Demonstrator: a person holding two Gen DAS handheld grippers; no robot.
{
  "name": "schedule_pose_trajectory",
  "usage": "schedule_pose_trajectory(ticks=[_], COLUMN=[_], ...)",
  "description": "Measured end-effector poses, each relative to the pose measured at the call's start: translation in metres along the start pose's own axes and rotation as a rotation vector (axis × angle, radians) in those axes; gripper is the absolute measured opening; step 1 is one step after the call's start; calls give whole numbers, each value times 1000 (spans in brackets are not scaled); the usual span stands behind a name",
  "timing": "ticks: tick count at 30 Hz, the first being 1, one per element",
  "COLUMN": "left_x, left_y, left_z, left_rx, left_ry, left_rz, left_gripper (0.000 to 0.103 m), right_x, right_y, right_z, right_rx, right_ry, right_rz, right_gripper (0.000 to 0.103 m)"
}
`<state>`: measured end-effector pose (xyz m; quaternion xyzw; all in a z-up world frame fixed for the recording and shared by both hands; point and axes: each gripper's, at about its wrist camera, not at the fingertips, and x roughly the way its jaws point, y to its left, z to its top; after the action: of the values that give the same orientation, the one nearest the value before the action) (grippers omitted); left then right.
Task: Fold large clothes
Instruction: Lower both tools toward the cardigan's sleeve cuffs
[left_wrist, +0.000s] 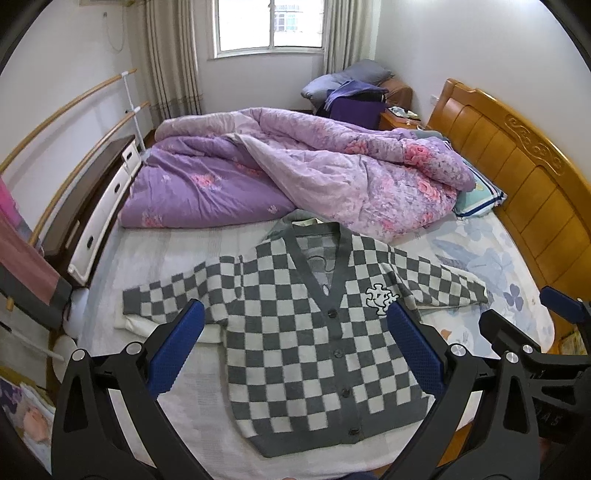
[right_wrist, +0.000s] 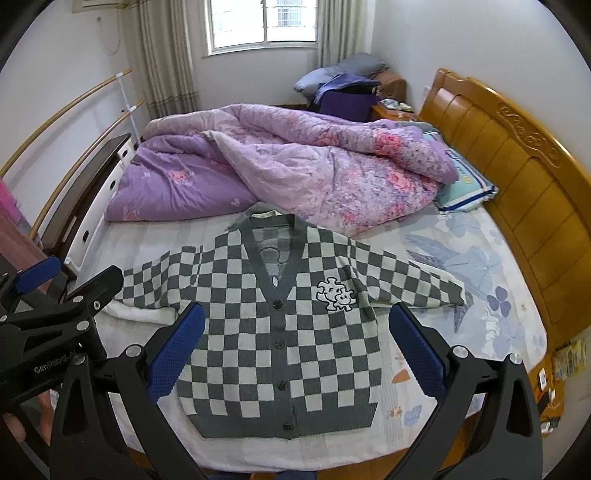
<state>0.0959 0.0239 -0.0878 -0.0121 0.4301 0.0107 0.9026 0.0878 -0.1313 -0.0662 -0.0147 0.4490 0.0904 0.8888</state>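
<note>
Both grippers poised above a spread cardigan, fold not yet begun.

The grey-and-white checkered knit cardigan (left_wrist: 314, 339) lies flat, buttoned, front up on the white-sheeted bed (left_wrist: 166, 258), directly ahead of and below both grippers, hem nearest them, collar farthest. The left gripper (left_wrist: 295, 332) hangs with jaws spread wide, holding nothing; the right gripper (right_wrist: 295, 332) is likewise wide and empty, just beside the left one. One sleeve runs out past each gripper's outer side. A rumpled purple floral quilt (left_wrist: 295, 173) lies beyond the collar, touching or overlapping it. For a clean first fold, each gripper should probably pinch a sleeve near its cuff, taking one layer only, and carry it inward across the chest, keeping clear of the quilt.
</note>
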Motion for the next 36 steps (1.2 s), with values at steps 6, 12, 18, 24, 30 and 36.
schedule_pose_trajectory(ticks=[6,12,18,24,30,36], left_x=[48,90,132,175,226,286], left_y=[-16,-24,9,68,153,280], left_z=[10,7,-1,-11,-29,-67], left_rx=[-24,-20,-100,-192,-275,-440], left_ry=[50,78,134,159,174,212], left_rz=[-6,65,67,37,7,3], left_gripper=[99,99,99,99,99,99], right_x=[47,92,133,179,244,320], right_y=[-25,-28,-4,37,90,146], right_z=[17,21,15,8,-2,-18], right_rx=[-64,-177,-263,-295,-263,-198], right_ry=[46,74,127,161,234,261], right_rz=[43,68,112,148,174,252], right_gripper=[96,96,96,75,34,16])
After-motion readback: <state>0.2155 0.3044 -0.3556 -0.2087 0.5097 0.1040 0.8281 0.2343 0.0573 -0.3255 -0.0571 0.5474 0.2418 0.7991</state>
